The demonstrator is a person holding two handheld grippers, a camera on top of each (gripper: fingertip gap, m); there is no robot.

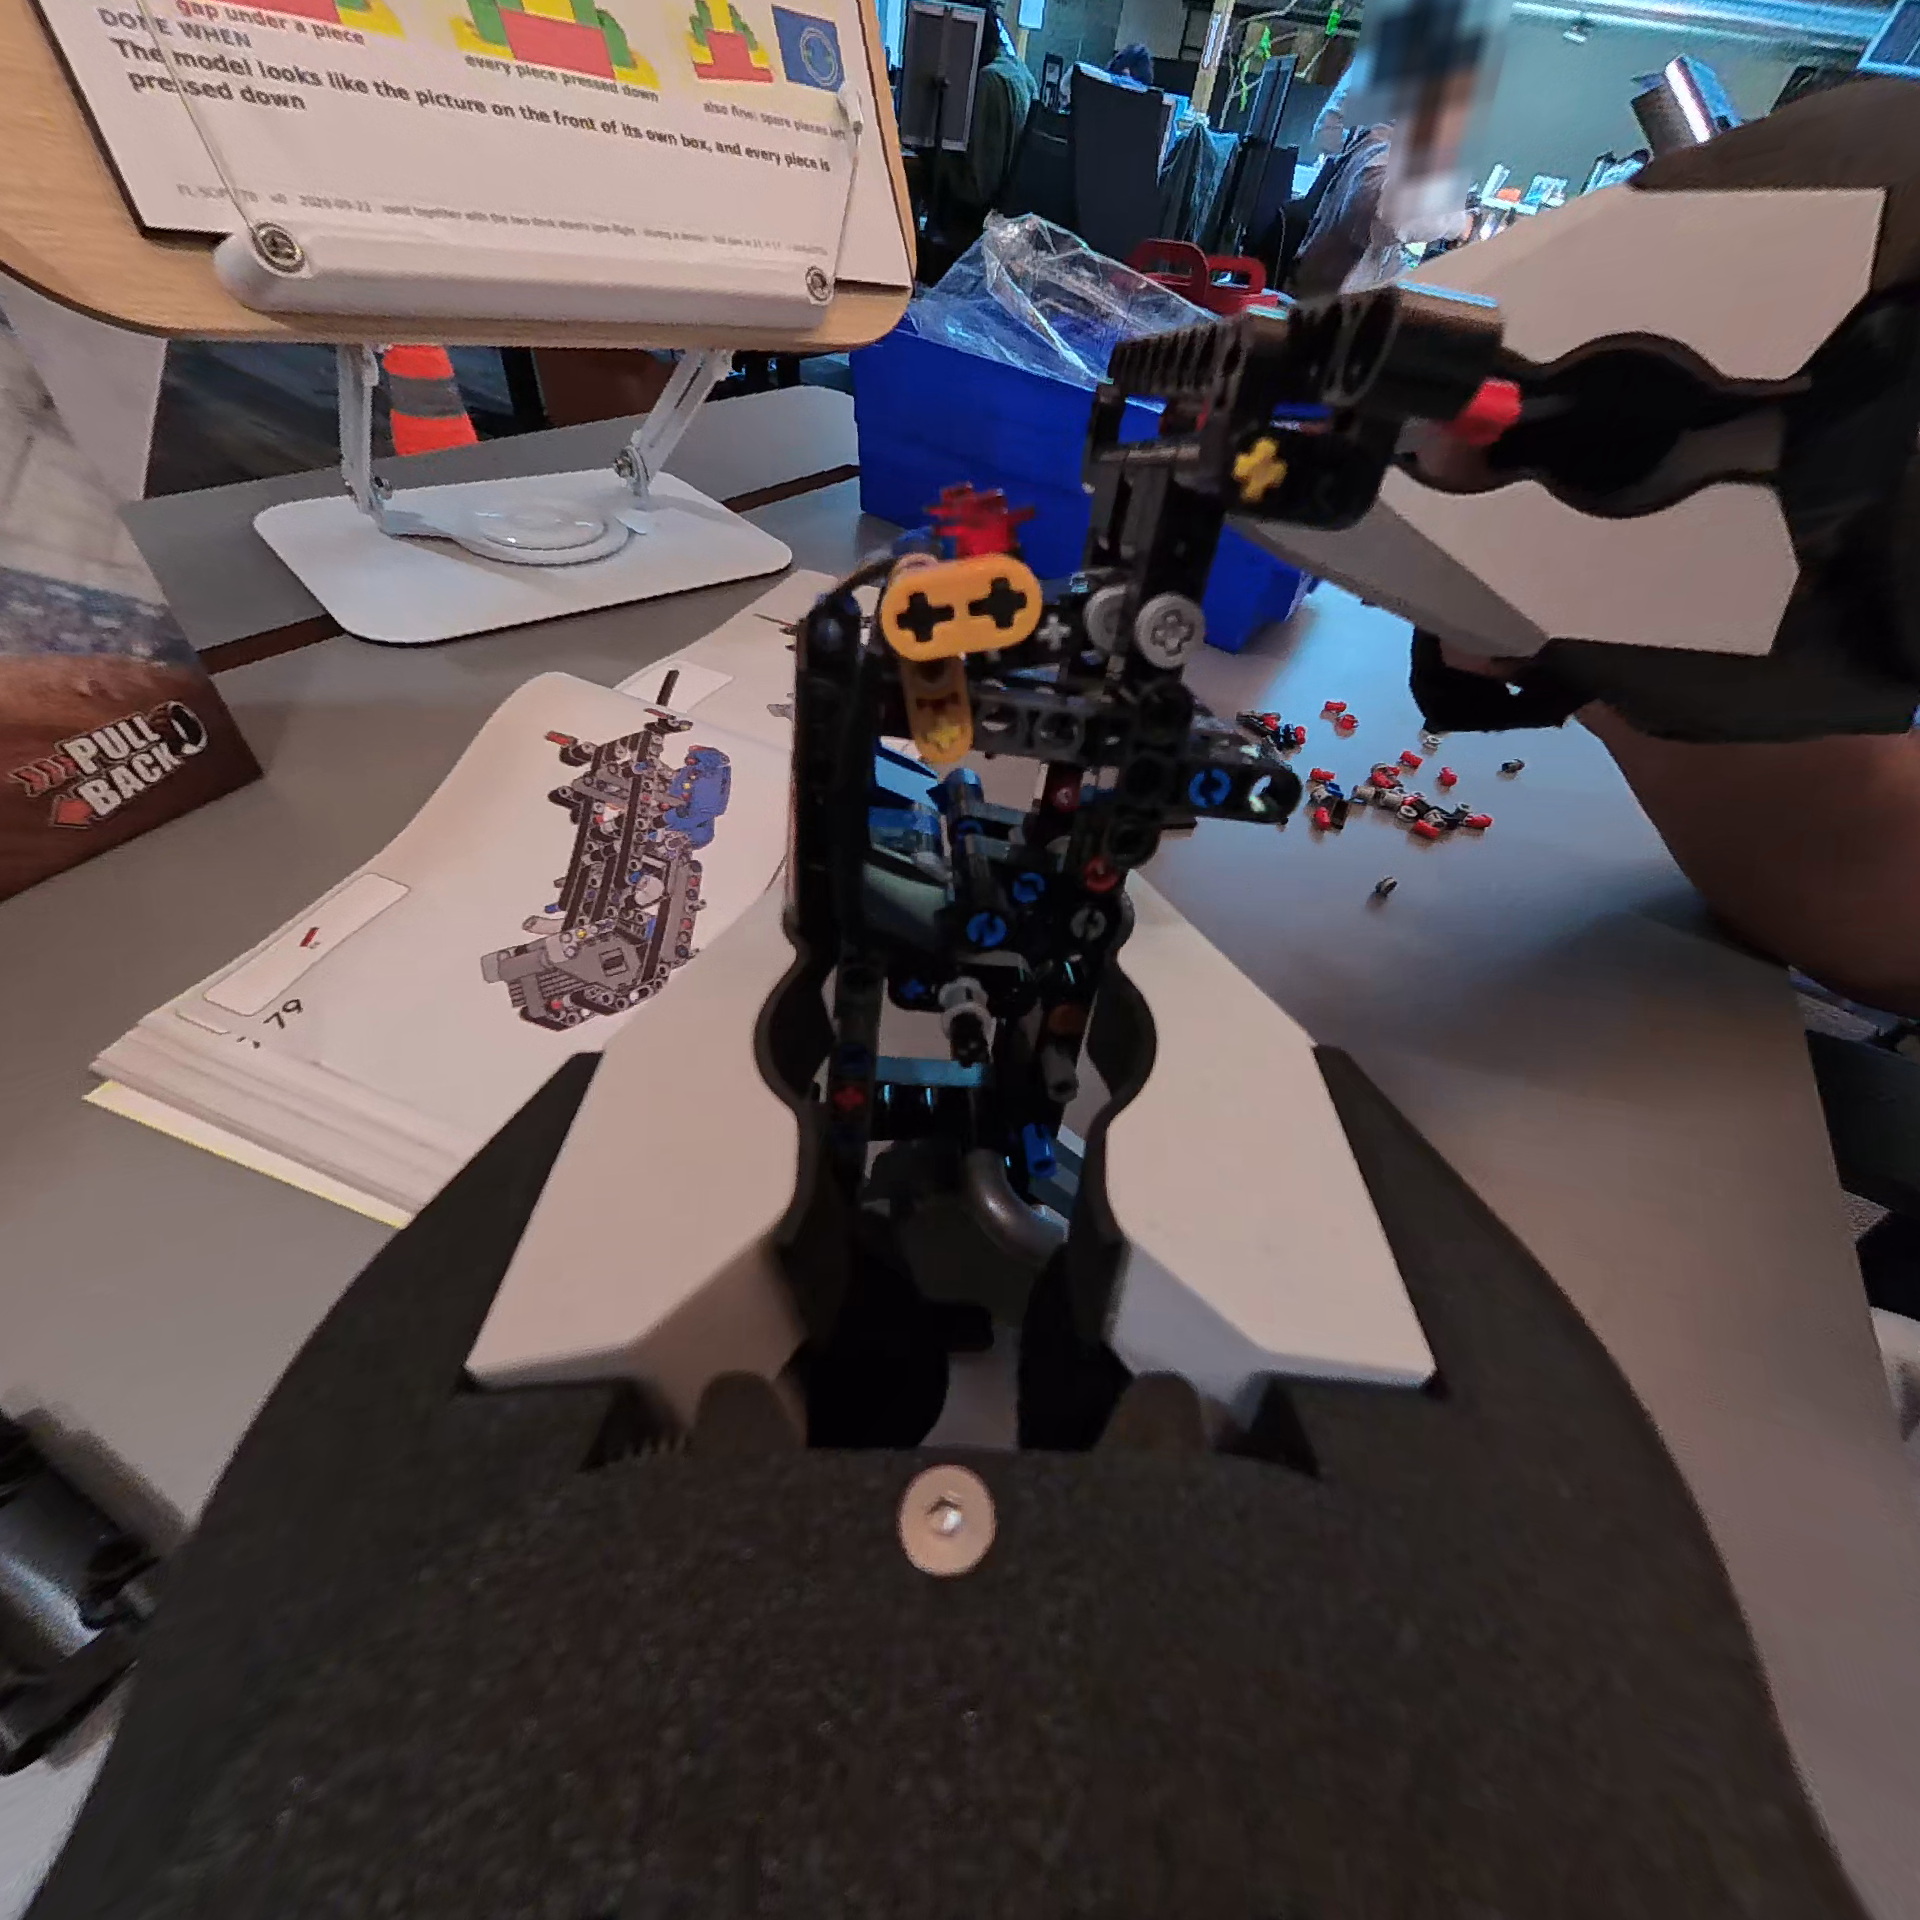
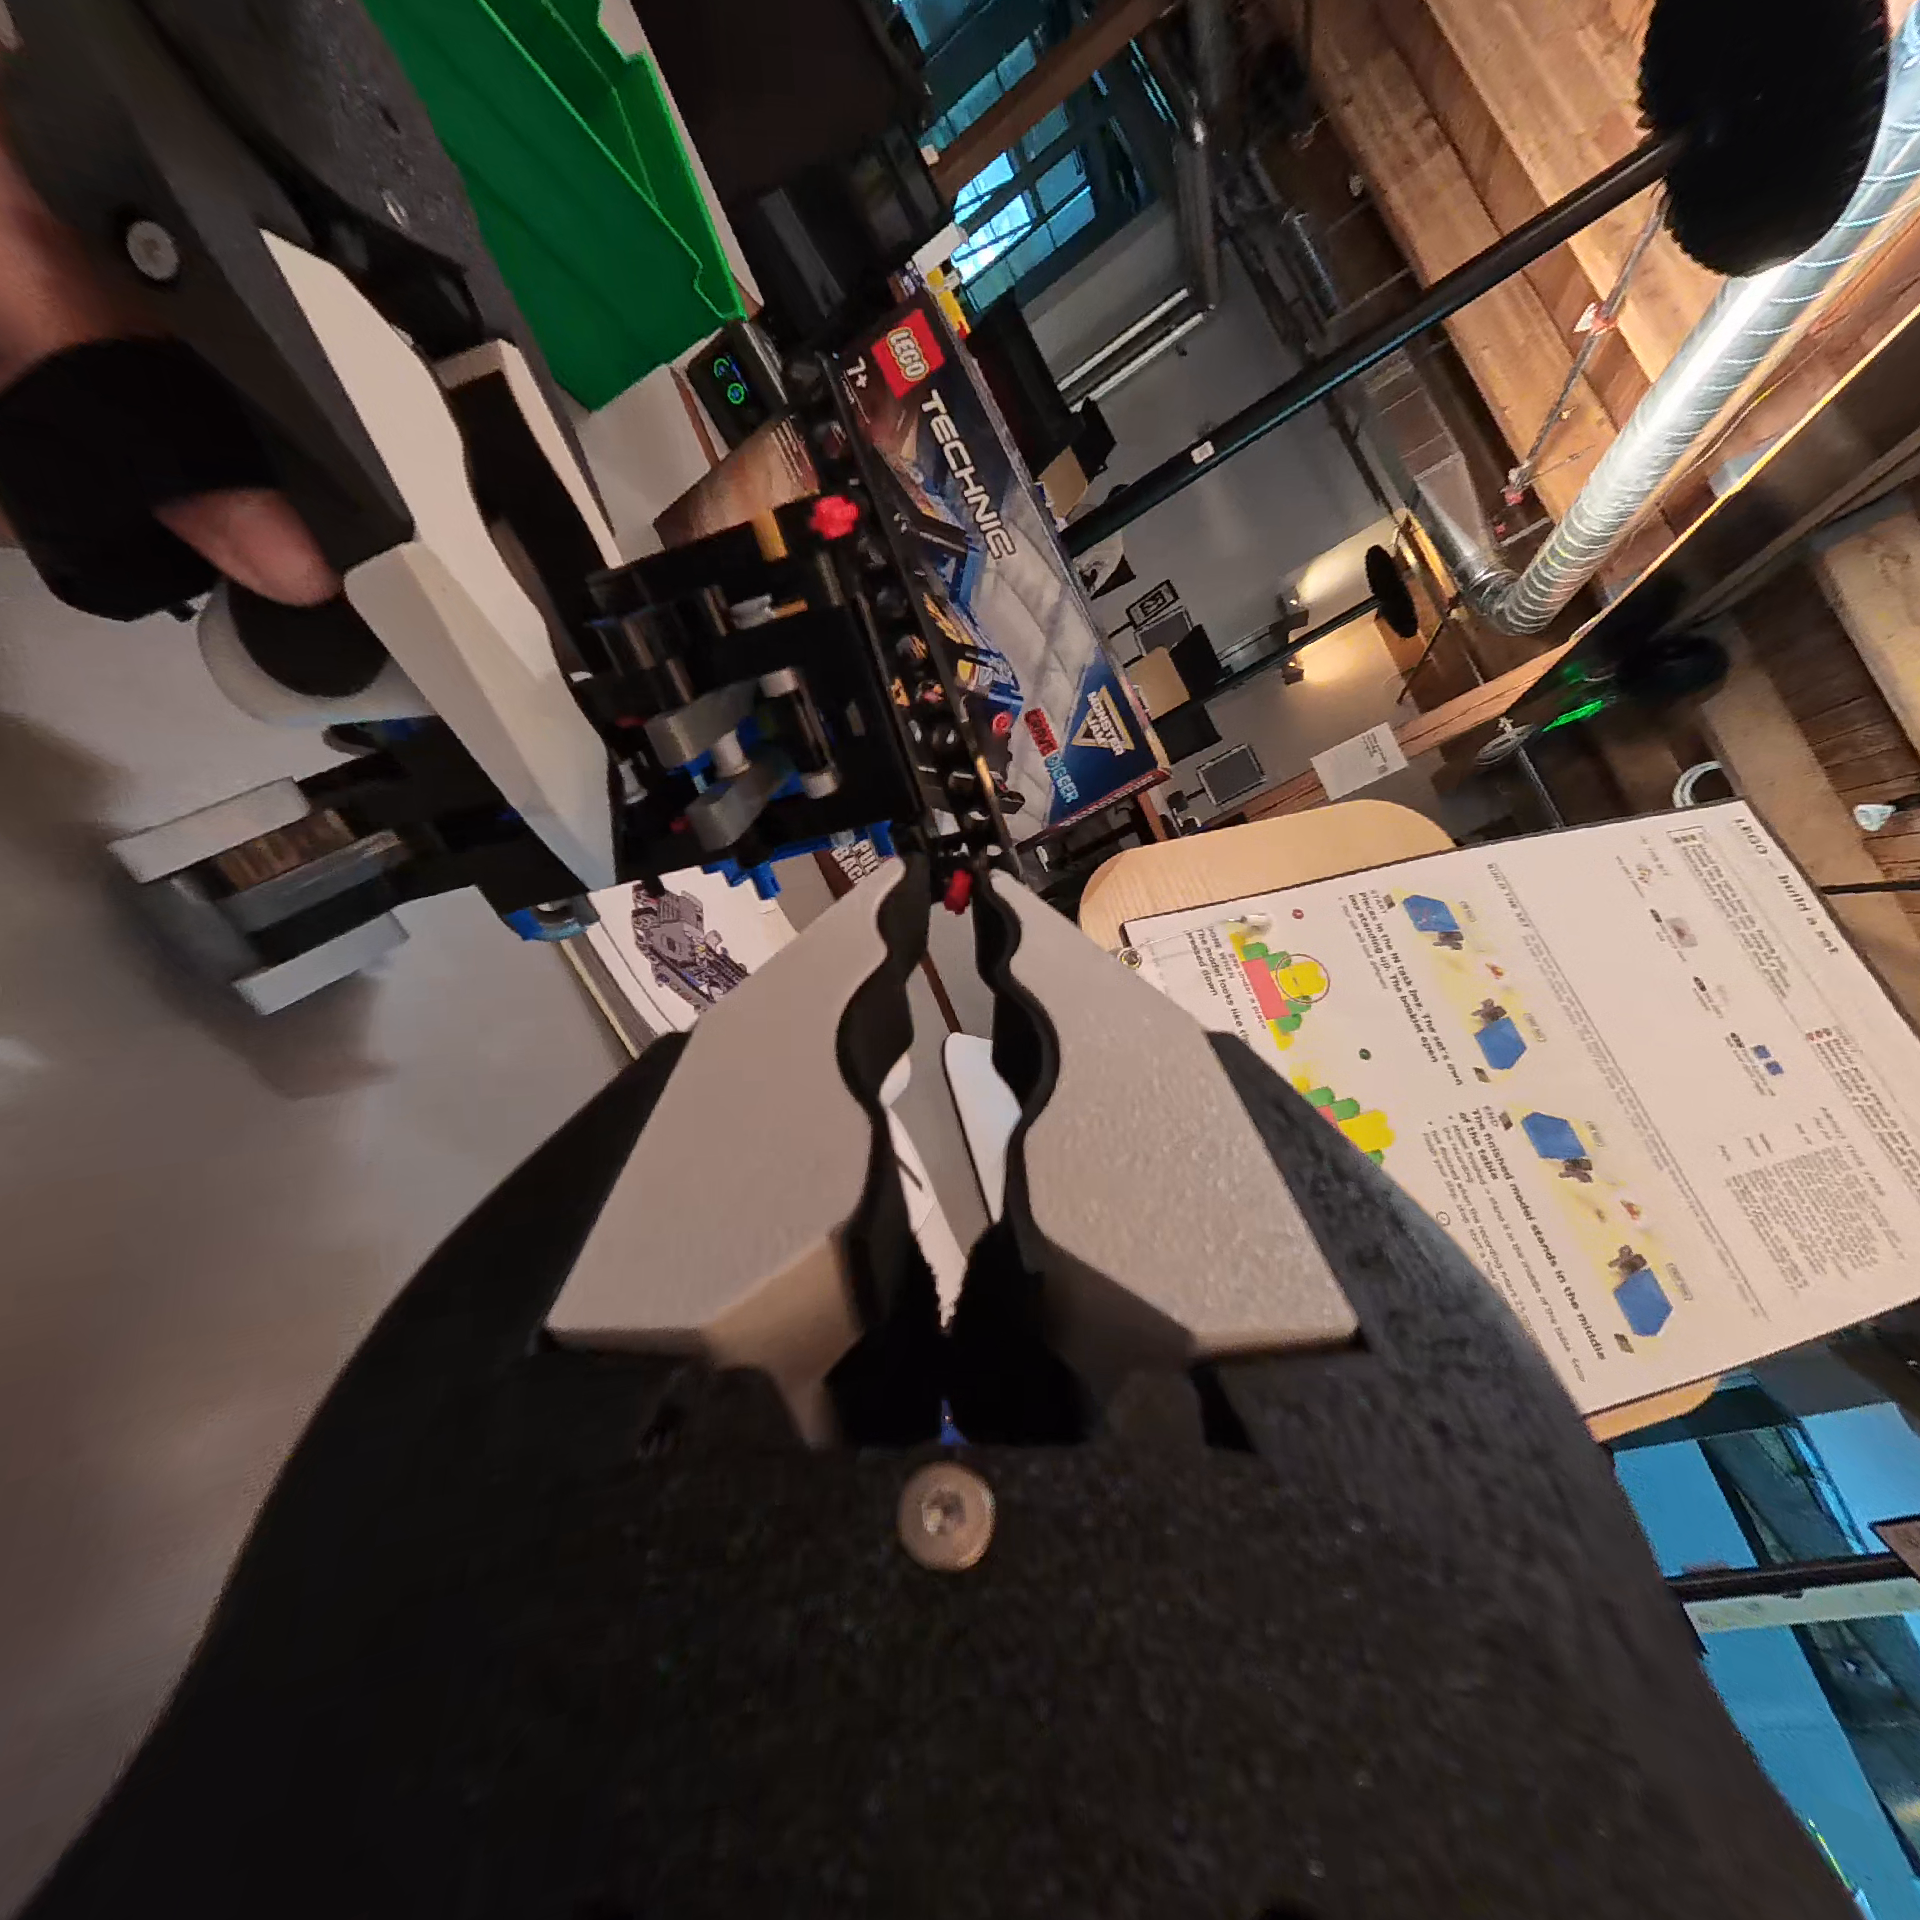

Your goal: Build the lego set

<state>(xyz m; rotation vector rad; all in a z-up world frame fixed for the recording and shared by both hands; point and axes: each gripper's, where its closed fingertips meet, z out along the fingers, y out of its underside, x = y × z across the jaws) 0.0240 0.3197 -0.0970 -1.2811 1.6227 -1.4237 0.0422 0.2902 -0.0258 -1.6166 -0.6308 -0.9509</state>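
My left gripper (image 1: 956, 914) is shut on a black Technic model (image 1: 997, 790) with blue, red and yellow connectors, and holds it upright above the table. My right gripper (image 1: 1455, 416) comes in from the upper right, shut on a small red pin (image 1: 1488, 408) at the model's top black beam (image 1: 1299, 416). In the right wrist view the red pin (image 2: 954, 888) sits between the tips of my right gripper (image 2: 951, 883), right against the edge of the model (image 2: 748, 707). A white finger (image 2: 447, 582) of the left gripper shows beside the model there.
An open instruction booklet (image 1: 468, 935) lies on the grey table (image 1: 1455, 1091). Loose red and black pins (image 1: 1392, 800) are scattered at right. A blue bin (image 1: 987, 436) with a plastic bag stands behind. A sheet on a stand (image 1: 499, 156) and the set's box (image 2: 987, 582) are at the back. The left gripper's tips are roughly 8 cm from the right gripper's.
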